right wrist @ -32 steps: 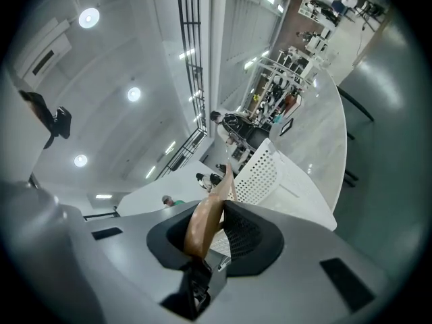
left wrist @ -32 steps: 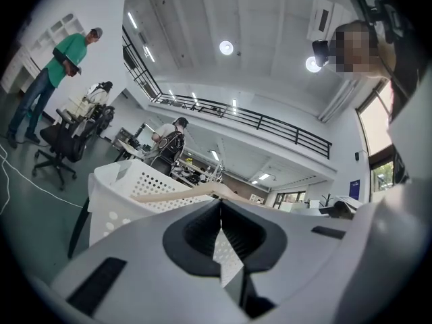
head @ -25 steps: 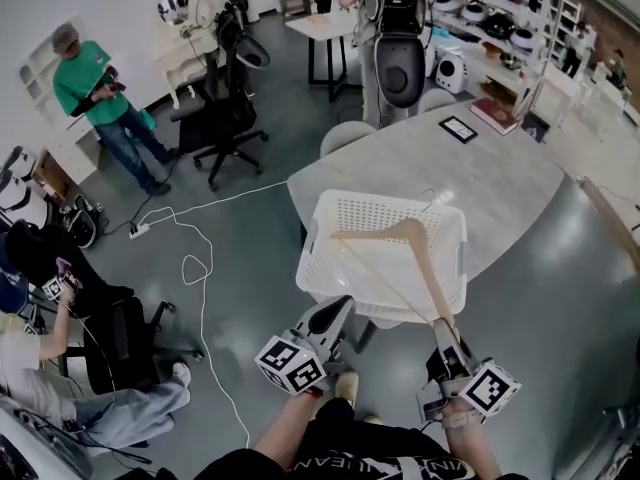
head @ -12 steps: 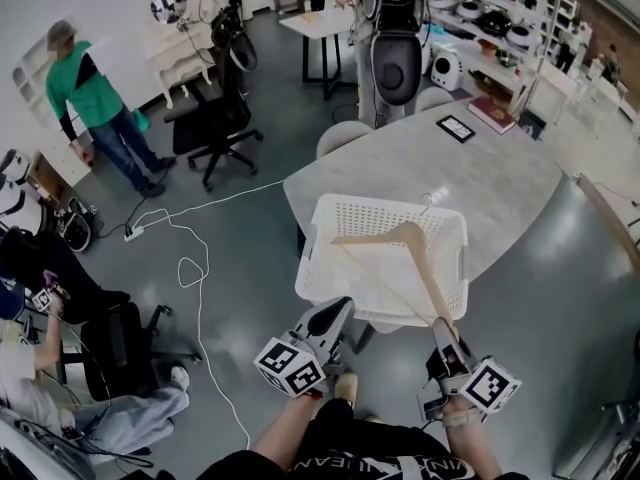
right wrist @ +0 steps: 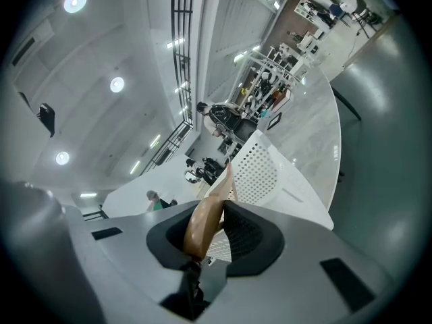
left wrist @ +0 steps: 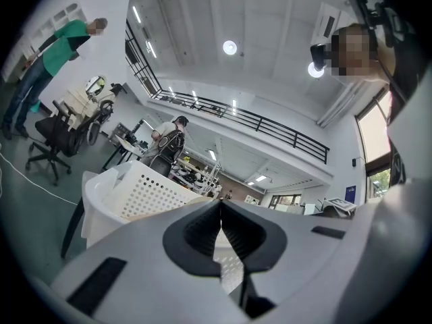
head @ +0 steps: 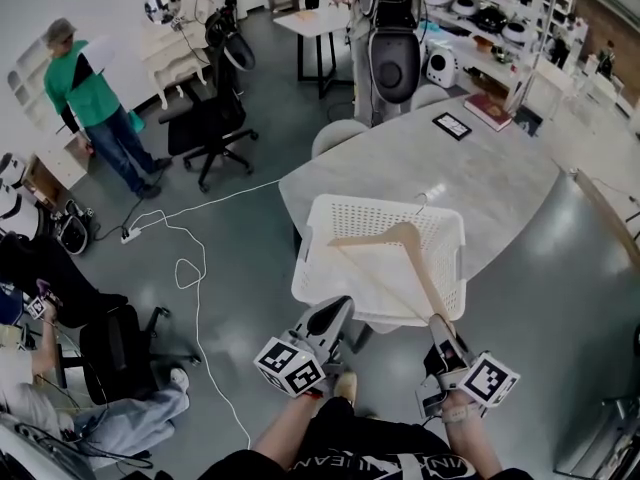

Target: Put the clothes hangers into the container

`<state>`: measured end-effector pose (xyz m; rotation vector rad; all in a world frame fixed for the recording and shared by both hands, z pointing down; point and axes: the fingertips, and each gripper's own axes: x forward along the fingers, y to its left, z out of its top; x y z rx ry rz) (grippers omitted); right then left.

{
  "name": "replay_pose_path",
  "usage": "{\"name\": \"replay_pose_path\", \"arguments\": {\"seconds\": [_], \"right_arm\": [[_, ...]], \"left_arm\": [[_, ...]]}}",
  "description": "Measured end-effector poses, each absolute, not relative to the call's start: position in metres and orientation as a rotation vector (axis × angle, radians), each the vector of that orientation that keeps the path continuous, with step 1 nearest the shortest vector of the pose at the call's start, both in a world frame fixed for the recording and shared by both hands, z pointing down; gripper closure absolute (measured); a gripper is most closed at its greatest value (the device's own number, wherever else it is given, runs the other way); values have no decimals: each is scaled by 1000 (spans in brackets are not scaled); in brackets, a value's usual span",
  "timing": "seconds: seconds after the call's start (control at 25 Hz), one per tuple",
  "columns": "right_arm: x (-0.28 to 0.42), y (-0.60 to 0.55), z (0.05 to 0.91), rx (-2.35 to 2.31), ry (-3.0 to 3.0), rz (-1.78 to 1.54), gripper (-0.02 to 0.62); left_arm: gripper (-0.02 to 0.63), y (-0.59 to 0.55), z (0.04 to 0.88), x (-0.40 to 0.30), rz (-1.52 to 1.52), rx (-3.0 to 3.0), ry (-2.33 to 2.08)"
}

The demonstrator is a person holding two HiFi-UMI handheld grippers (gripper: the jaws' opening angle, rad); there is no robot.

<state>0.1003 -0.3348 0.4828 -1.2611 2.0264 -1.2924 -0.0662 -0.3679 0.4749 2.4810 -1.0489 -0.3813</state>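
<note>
Clamping one arm of the wooden clothes hanger (head: 419, 260) in its fingers, the right gripper (head: 438, 328) holds it across the open top of the white container (head: 306, 264) on the desk (head: 480, 168), apparently ready to lower and release, while the fingers of the left gripper (head: 336, 312) sit closed and empty.

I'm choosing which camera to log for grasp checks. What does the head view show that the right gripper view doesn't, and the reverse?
Only the head view shows the left tongs, shut and holding nothing, the white cable on the floor, and the whole triangle of the wooden hanger over the white basket. Only the right gripper view shows the right tongs up close, with their jaws closed on the hanger's wooden end. Both views show the hanger and the perforated basket.
</note>
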Motion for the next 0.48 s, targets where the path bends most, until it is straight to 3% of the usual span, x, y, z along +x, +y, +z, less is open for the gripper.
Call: {"name": "replay_pose_path", "arguments": {"seconds": [0.48], "right_arm": [[102,-340,494,-1340,2004,-1354,523]], "left_arm": [[597,-371,470,-68,-386,2484,-1049]]}}
